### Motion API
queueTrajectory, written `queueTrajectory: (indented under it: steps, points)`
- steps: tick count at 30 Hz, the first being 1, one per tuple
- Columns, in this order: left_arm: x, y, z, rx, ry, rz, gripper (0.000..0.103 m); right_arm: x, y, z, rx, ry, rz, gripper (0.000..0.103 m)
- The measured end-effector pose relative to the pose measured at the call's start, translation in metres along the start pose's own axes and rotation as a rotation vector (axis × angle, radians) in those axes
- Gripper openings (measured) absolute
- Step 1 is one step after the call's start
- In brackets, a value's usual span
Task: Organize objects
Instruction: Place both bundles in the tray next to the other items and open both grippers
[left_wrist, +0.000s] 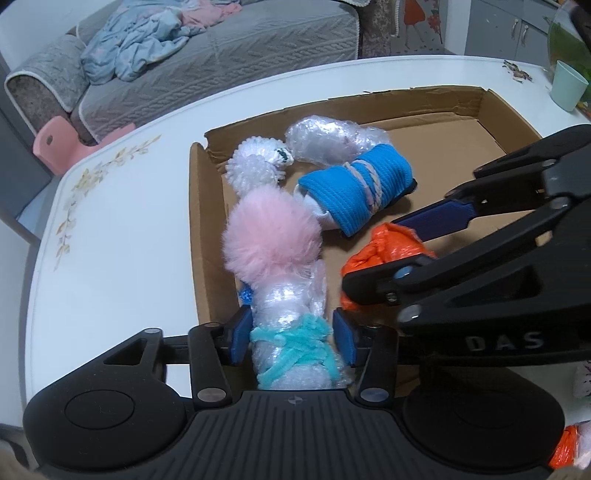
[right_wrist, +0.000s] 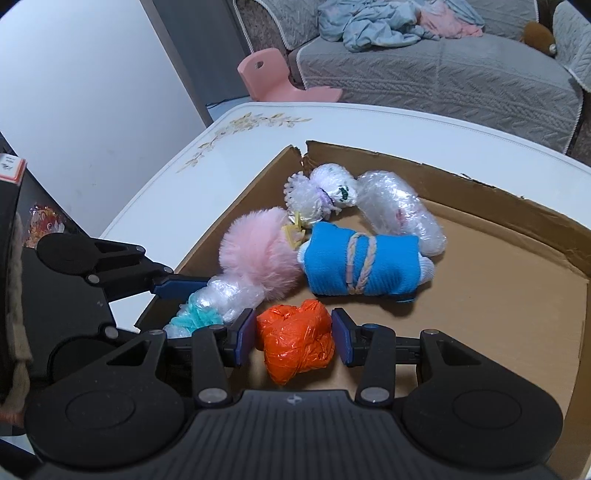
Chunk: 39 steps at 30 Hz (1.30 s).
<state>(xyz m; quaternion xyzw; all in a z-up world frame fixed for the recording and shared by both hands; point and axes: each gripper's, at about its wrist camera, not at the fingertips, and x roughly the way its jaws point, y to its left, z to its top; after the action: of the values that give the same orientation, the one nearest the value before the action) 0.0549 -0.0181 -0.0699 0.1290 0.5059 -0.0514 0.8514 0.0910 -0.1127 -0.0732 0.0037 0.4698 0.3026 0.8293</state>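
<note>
Here the landmark is the box, a shallow cardboard tray on the white table; everything below is placed against it.

Largest of the two carried things is the bubble roll, a long plastic-wrapped bundle tied with teal yarn and capped by a pink pompom. It lies in the box along the left wall, its long axis parallel to that wall, the pompom end pointing toward the box's far corner and the teal end toward the near edge. The left gripper straddles the teal end, but a gap shows at each pad, so it looks released, not clamped.

Smaller is the orange wad, a crumpled plastic lump with no clear long axis, low over the box floor near the near edge, just right of the roll. The right gripper is closed on it, both pads against its sides.

Judged from this, the step is setting both down inside the box. To do it well, the left gripper should lift straight back along the roll so the pads do not snag the yarn; the right should open only once the wad rests on the cardboard, then withdraw clear of the blue bundle in the box's middle.
</note>
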Motion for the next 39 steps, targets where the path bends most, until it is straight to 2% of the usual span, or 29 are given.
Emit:
queueTrajectory:
  steps: [5, 11, 15, 17, 27, 39]
  points:
    - [-0.001, -0.005, 0.0, 0.015, 0.001, 0.005, 0.074, 0.0, -0.002, -0.001, 0.006, 0.01, -0.002, 0.044]
    - [-0.005, -0.005, 0.0, -0.006, 0.012, 0.0, 0.078, -0.002, -0.003, 0.0, 0.004, 0.011, 0.008, 0.047]
    - [-0.01, -0.008, 0.0, 0.001, 0.014, -0.007, 0.085, -0.003, -0.003, 0.002, 0.002, 0.013, 0.014, 0.05]
    - [-0.013, -0.01, 0.0, 0.01, 0.014, 0.004, 0.086, -0.003, -0.004, 0.002, 0.008, 0.012, 0.02, 0.053]
    - [-0.027, -0.011, -0.001, 0.02, 0.013, 0.034, 0.089, -0.008, -0.002, 0.002, 0.016, 0.011, 0.043, 0.054]
    - [-0.037, 0.004, -0.007, -0.05, 0.069, 0.02, 0.092, -0.018, 0.007, -0.002, -0.044, 0.038, 0.028, 0.055]
